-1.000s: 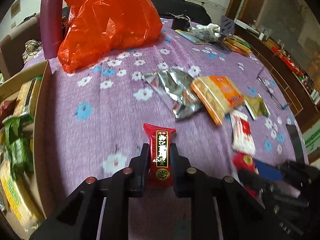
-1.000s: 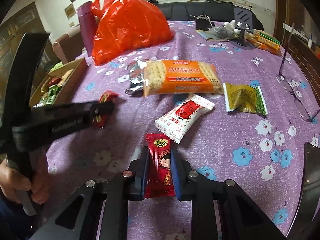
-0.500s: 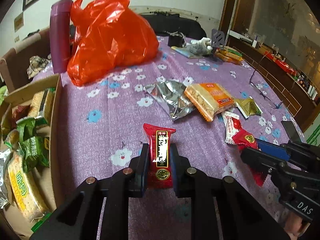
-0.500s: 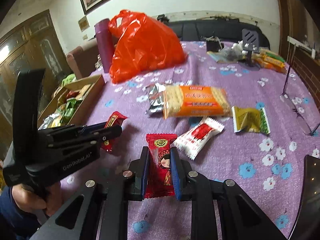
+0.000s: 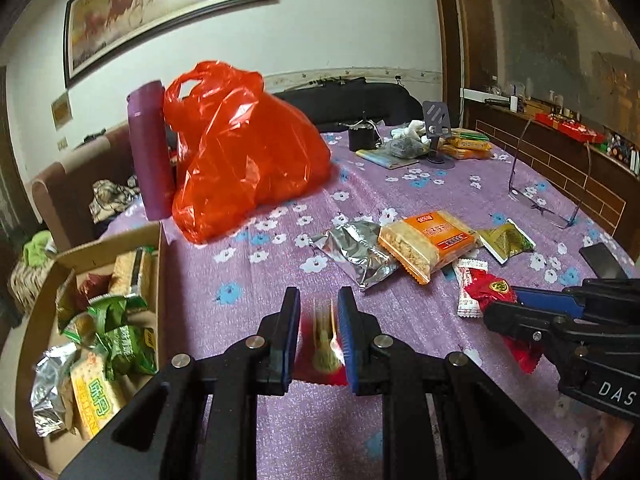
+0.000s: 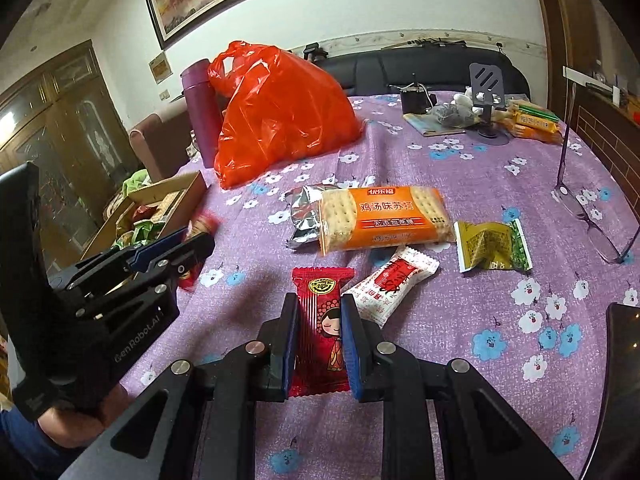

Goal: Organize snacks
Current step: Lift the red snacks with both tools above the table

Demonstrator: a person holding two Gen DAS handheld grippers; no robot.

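Observation:
My left gripper [image 5: 319,312] is shut on a red snack packet [image 5: 324,346], blurred by motion, held above the purple flowered cloth. It also shows in the right wrist view [image 6: 192,240], close to the cardboard box [image 6: 182,190]. My right gripper [image 6: 319,312] is shut on a red candy packet with a doll picture [image 6: 322,320]. The cardboard box [image 5: 158,248] at the left holds several green, silver and yellow snacks. On the cloth lie an orange cracker pack [image 6: 384,218], a silver pouch [image 6: 302,220], a white-red candy [image 6: 390,280] and a green-yellow packet [image 6: 494,246].
A big orange plastic bag [image 5: 244,152] and a purple bottle [image 5: 150,152] stand at the back left. Glasses [image 6: 588,200] lie at the right, a dark phone [image 6: 624,344] at the right edge. A phone stand [image 6: 488,96] and more items sit at the far end.
Both grippers have risen and tilted up, so the wall and picture now show. My left gripper has swung toward the box; its packet has slid back and blurred.

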